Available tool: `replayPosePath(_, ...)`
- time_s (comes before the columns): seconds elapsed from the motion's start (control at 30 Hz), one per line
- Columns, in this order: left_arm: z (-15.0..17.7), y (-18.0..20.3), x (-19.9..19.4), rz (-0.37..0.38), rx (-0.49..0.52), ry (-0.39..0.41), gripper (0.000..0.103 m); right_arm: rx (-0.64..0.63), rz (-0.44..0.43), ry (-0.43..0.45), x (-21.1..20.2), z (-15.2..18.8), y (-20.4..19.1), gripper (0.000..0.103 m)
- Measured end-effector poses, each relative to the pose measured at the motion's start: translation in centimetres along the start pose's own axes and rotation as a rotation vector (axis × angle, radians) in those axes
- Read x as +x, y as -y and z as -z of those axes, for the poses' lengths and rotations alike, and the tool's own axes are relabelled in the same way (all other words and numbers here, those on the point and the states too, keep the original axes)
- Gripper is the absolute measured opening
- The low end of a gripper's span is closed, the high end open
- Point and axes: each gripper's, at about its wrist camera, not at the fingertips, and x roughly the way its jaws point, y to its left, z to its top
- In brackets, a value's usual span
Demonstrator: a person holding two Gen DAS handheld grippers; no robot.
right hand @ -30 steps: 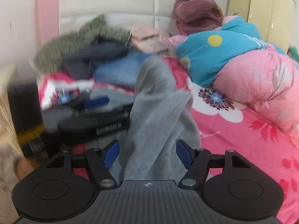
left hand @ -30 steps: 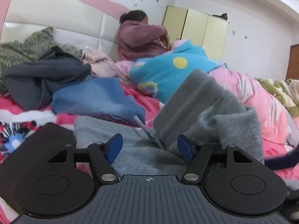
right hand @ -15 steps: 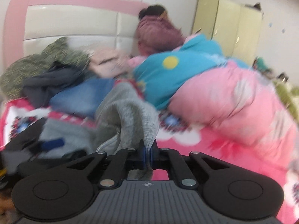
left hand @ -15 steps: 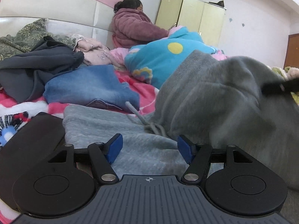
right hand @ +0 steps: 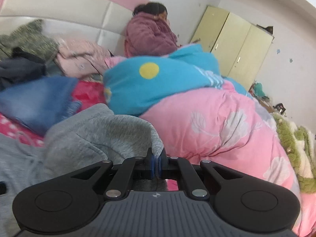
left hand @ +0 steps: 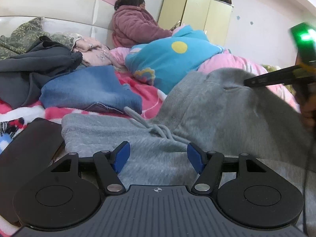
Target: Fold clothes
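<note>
A padded cream headboard with a pink rim backs the bed. White walls carry small star stickers. A pale yellow wardrobe stands in the corner. A person in a plum robe sits against the headboard.

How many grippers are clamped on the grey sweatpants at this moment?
1. The right gripper is shut on a lifted fold of the grey sweatpants. The left gripper hangs open over the waistband end near the drawstring, gripping nothing.
</note>
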Motion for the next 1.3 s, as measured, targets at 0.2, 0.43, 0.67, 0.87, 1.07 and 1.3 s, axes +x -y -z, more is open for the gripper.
replayPosePath(0.2, 0.2, -0.2, 0.3, 0.016, -0.002, -0.028, 0.064, -0.035, 0.02, -0.063, 5.9, 0.4, 0.6, 0.004)
replayPosePath(0.43, 0.5, -0.4, 0.2, 0.019, 0.01, -0.038, 0.064, -0.011, -0.013, -0.212, 13.0, 4.5, 0.0, 0.004)
replayPosePath(0.67, 0.4, -1.5, -1.1, 0.013, -0.022, 0.032, 0.066, 0.11, -0.047, -0.24, 12.7, 4.4, 1.9, 0.02)
replayPosePath(0.87, 0.0, -2.5, -2.3, -0.005, -0.068, 0.078, 0.069, 0.249, -0.143, -0.183, 8.7, 1.8, 5.3, 0.044)
replayPosePath(1.07, 0.1, -2.3, -2.5, -0.104, -0.033, 0.089, 0.069, 0.239, -0.296, -0.158, 8.4, -1.6, 5.2, 0.073)
replayPosePath(1.3, 0.3, -4.0, -2.7, -0.105, -0.087, 0.057, 0.07, 0.088, -0.409, -0.287, 14.8, -3.8, 1.7, 0.076)
